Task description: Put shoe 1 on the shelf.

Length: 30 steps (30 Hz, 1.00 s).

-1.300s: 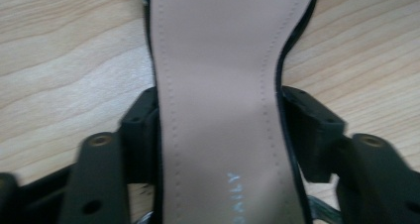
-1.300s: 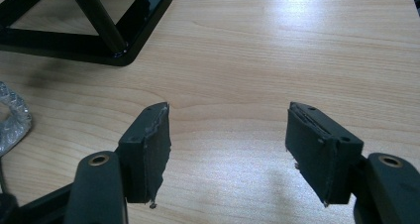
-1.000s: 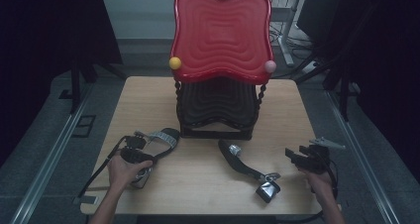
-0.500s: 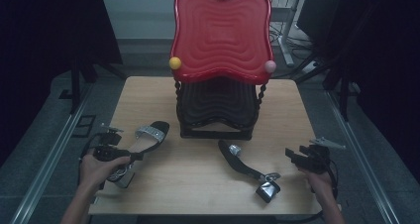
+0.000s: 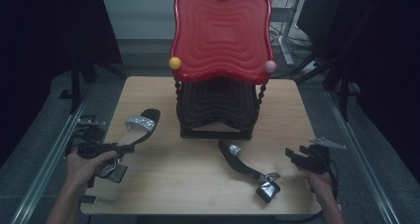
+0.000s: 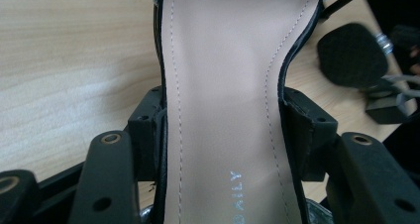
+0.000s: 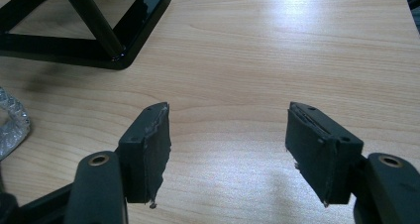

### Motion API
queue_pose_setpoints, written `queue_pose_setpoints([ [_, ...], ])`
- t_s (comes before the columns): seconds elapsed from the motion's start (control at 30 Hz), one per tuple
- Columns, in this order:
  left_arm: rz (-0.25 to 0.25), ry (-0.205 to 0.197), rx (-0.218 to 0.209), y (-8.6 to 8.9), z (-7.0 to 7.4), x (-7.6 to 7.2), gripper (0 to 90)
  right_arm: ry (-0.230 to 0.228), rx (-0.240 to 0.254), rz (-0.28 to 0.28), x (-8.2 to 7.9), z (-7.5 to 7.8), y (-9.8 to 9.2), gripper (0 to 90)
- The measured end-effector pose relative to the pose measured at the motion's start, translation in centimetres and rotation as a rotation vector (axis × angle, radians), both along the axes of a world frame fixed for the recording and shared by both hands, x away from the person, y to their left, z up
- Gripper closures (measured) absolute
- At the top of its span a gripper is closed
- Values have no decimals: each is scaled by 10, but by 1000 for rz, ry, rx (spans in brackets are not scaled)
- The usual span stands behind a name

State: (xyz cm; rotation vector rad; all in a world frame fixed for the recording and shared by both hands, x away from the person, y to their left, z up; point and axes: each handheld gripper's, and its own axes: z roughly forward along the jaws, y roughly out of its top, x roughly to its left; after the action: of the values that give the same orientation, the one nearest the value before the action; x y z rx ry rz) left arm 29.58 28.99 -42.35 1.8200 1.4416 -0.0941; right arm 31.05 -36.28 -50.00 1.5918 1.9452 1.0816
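On the wooden table (image 5: 163, 184), the red-topped black stand (image 5: 220, 35) rises at twelve o'clock. My left gripper (image 6: 223, 135) pinches a black sandal (image 5: 136, 130) by its waist at nine o'clock, toe aimed toward one. The second sandal (image 5: 245, 167) lies at five o'clock. My right gripper (image 7: 228, 149) hovers at four, jaws wide apart, holding nothing

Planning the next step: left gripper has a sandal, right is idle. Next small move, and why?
Probably carry the sandal toward the black rack. The left gripper is shut on its insole, so the grasp looks secure. The right gripper is open over bare table, beside the other sandal.
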Motion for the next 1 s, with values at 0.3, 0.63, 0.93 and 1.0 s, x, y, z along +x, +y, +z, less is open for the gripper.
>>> queue_pose_setpoints([
  [0.3,17,-61,-75,5,27,2,425,1,1,0,0,0,0,347],
  [0.63,42,-135,-130,10,62,10,425,1,5,-2,0,0,0,347],
  [0.93,47,-196,-172,6,97,26,425,-3,18,-9,-1,0,-2,348],
  [1.0,48,-201,-176,5,102,27,426,0,21,-10,-1,1,-2,349],
])
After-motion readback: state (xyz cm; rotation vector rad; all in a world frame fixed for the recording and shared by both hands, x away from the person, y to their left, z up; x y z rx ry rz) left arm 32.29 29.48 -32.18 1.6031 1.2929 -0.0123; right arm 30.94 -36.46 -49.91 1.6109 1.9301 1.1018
